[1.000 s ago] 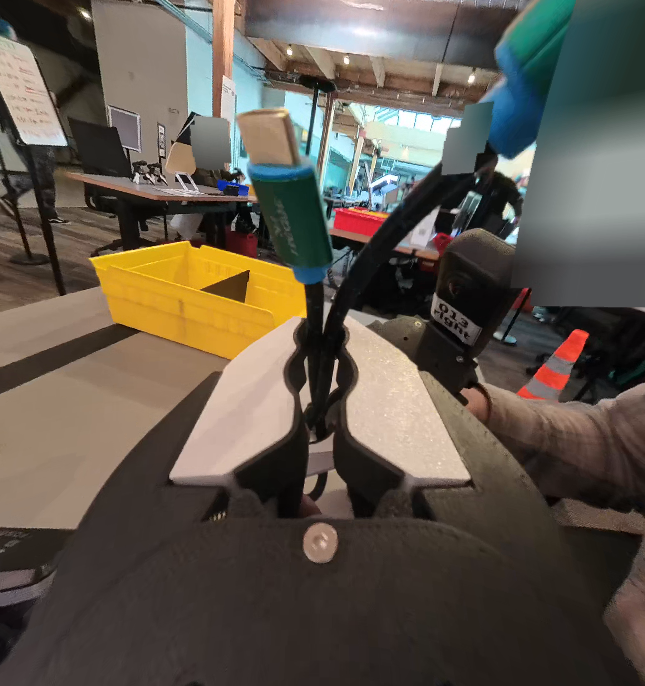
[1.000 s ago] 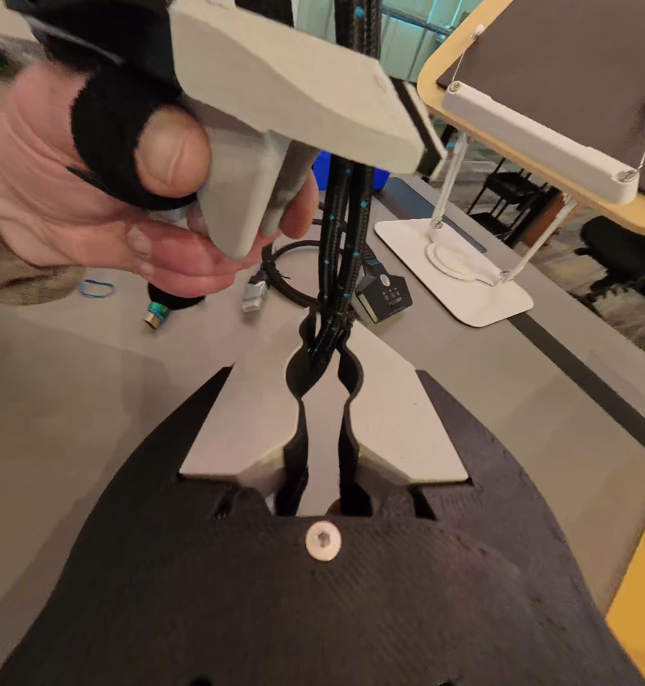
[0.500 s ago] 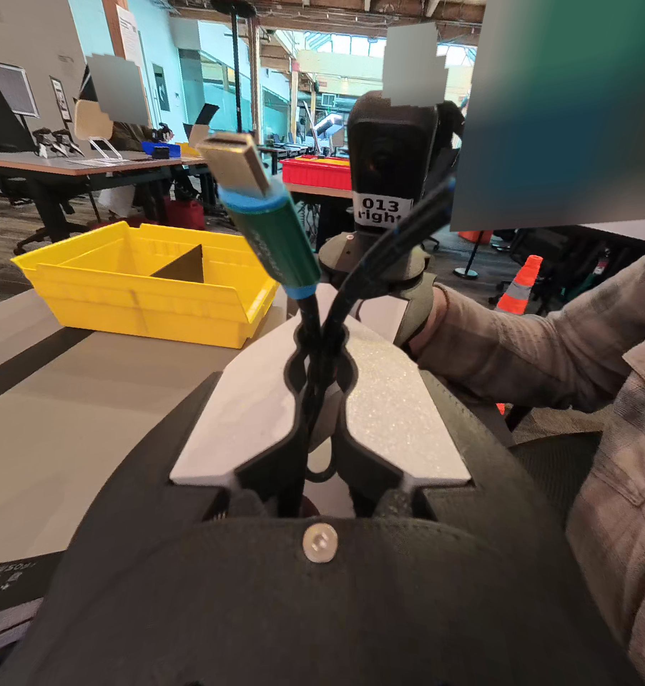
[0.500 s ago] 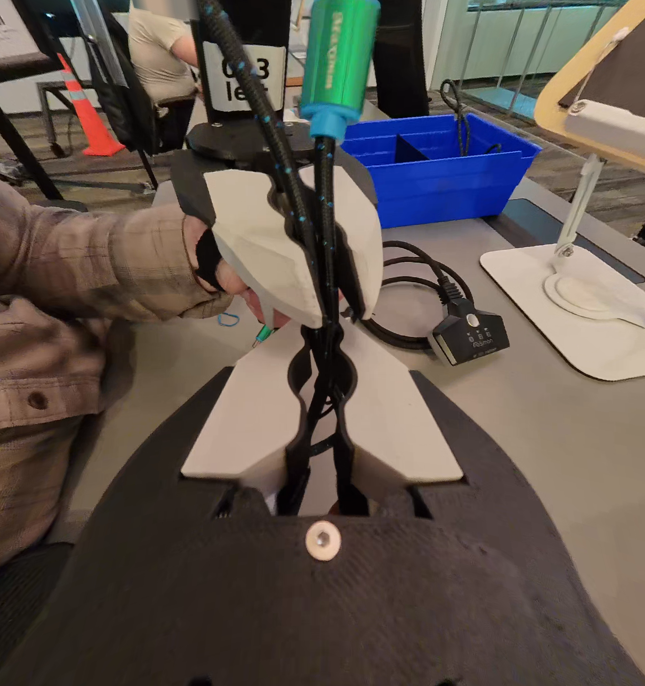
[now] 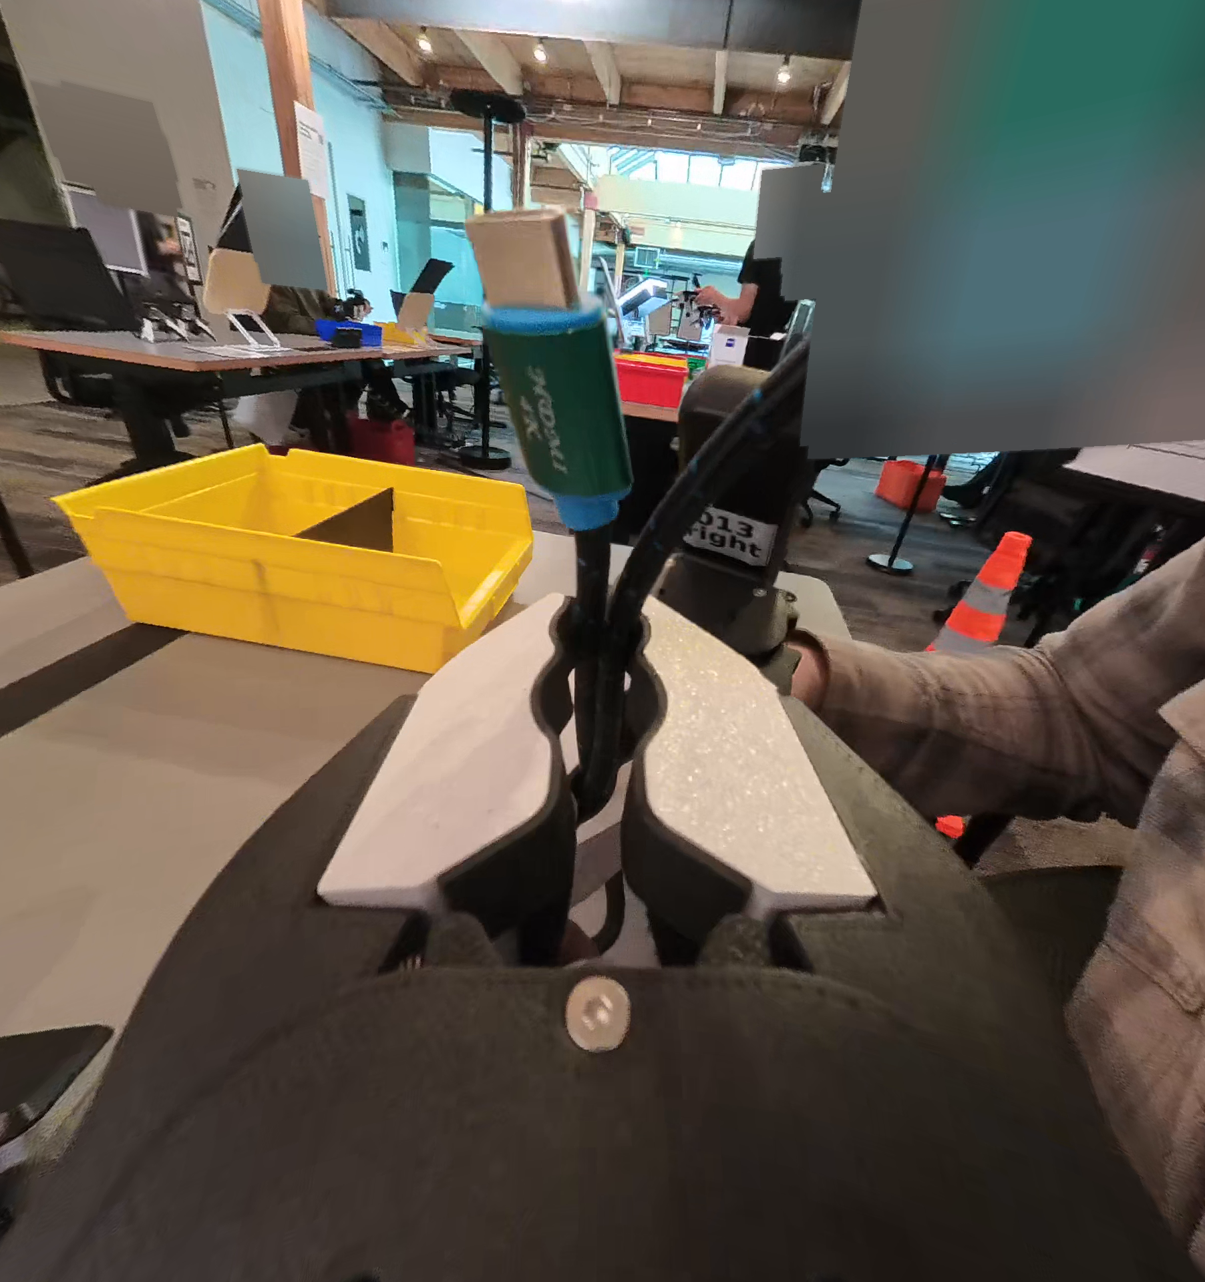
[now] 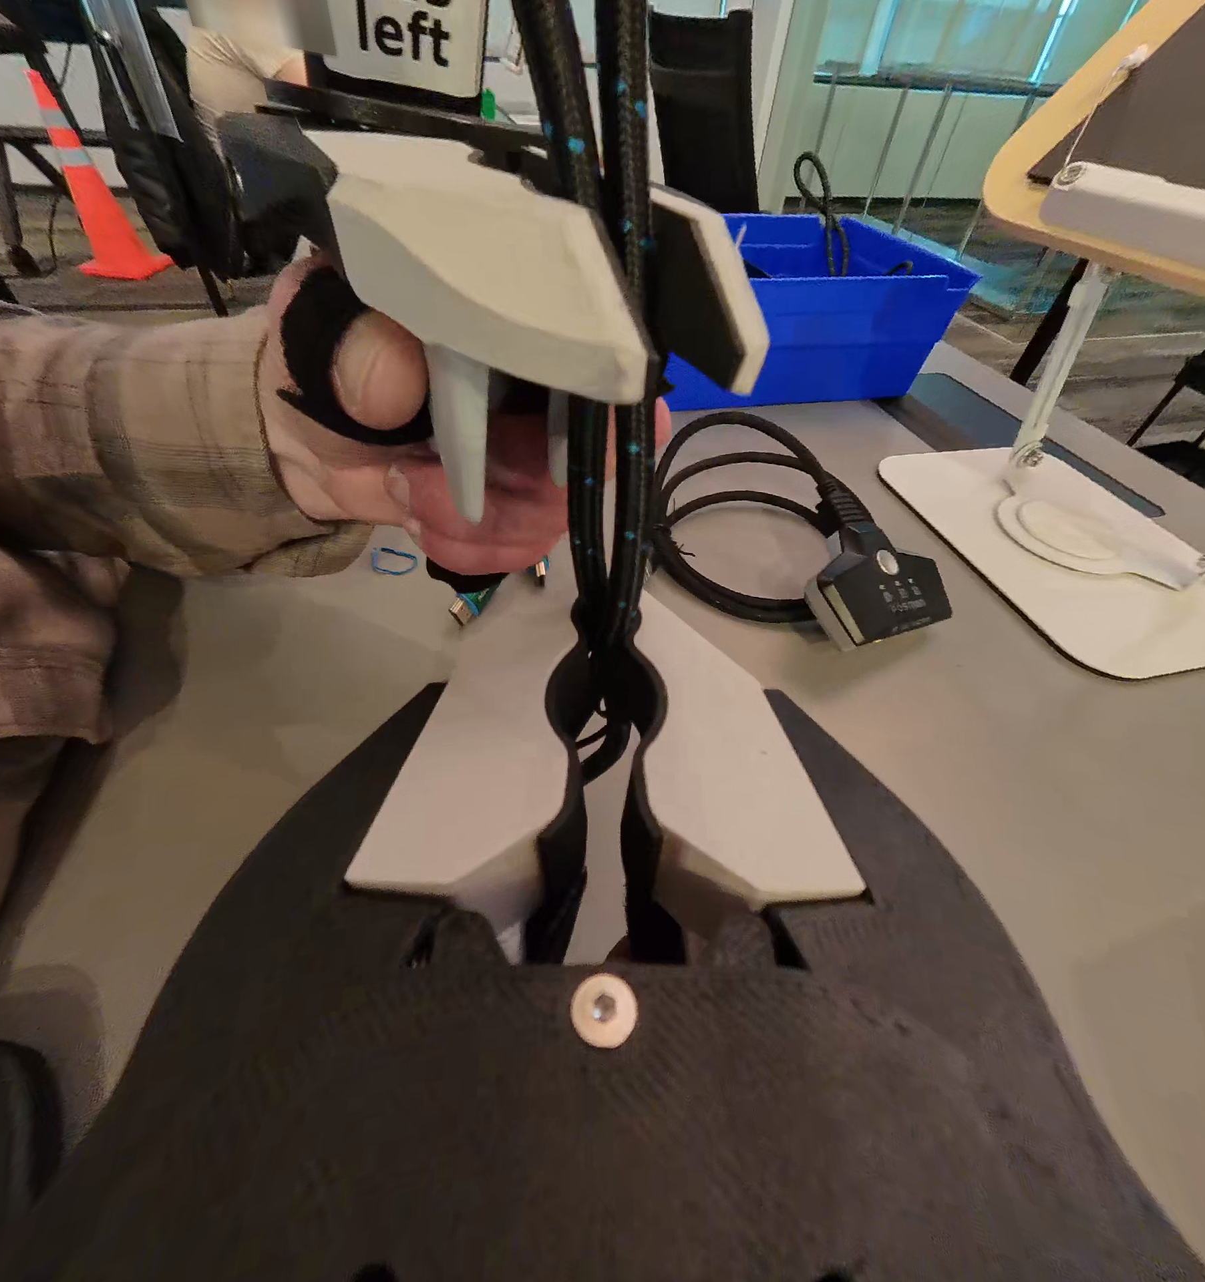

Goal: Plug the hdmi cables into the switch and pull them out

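1. Clamping the braided black hdmi cable point(image 5: 591, 694) is my left tool point(image 5: 596, 628); its white fingers point(image 5: 461, 756) are pressed together on two strands of it, and the green plug point(image 5: 558, 409) with its gold tip stands upright just above them.
2. My right tool point(image 6: 607, 624) is likewise closed on the same doubled cable point(image 6: 610, 485), lower down; the strands run up from its tips into the left tool point(image 6: 645, 333), which sits above it in the right wrist view.
3. My left hand point(image 6: 391, 444) wraps the left tool's grip; my plaid sleeve point(image 5: 988, 728) shows in the left wrist view.
4. On the grey bench point(image 6: 898, 798) lies the switch point(image 6: 877, 603), a small black box with its own black lead point(image 6: 718, 499) coiled beside it; nothing is plugged into its open face.
5. A blue bin point(image 6: 842, 326) stands behind the switch; a yellow bin point(image 5: 294, 555) stands on the far side; a white stand point(image 6: 1085, 555) is to the right; a second green plug point(image 6: 475, 603) lies under my hand.
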Demonstrator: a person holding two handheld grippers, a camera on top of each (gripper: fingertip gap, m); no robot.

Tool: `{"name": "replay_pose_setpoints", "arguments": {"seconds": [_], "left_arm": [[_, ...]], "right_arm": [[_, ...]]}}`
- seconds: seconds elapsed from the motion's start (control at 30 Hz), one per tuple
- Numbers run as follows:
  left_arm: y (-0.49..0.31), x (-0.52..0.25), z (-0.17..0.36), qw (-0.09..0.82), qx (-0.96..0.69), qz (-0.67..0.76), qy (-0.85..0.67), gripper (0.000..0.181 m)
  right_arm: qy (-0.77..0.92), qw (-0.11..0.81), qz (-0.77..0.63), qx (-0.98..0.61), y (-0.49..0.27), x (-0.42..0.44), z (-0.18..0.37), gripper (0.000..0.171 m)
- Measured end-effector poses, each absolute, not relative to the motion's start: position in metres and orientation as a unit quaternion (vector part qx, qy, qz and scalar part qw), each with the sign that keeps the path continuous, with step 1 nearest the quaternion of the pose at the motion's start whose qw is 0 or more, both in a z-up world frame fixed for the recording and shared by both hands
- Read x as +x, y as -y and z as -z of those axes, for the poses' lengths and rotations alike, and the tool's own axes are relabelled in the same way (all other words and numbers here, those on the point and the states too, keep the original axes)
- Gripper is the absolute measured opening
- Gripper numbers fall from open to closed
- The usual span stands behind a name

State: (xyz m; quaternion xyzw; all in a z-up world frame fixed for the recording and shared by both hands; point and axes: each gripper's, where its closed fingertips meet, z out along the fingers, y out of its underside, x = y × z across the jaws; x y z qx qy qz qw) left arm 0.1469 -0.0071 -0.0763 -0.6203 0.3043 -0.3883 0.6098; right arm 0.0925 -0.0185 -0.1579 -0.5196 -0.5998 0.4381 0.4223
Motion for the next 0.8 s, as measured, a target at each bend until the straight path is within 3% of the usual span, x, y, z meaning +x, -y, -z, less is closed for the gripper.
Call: {"name": "replay_pose_setpoints", "arguments": {"seconds": [0.8], "left_arm": [[-0.005,0.134,0.076,0.606,-0.636,0.399,-0.262,0.011]], "right_arm": [[0.583,0.43,-0.446,-0.526,0.014,0.095,0.169,0.0]]}}
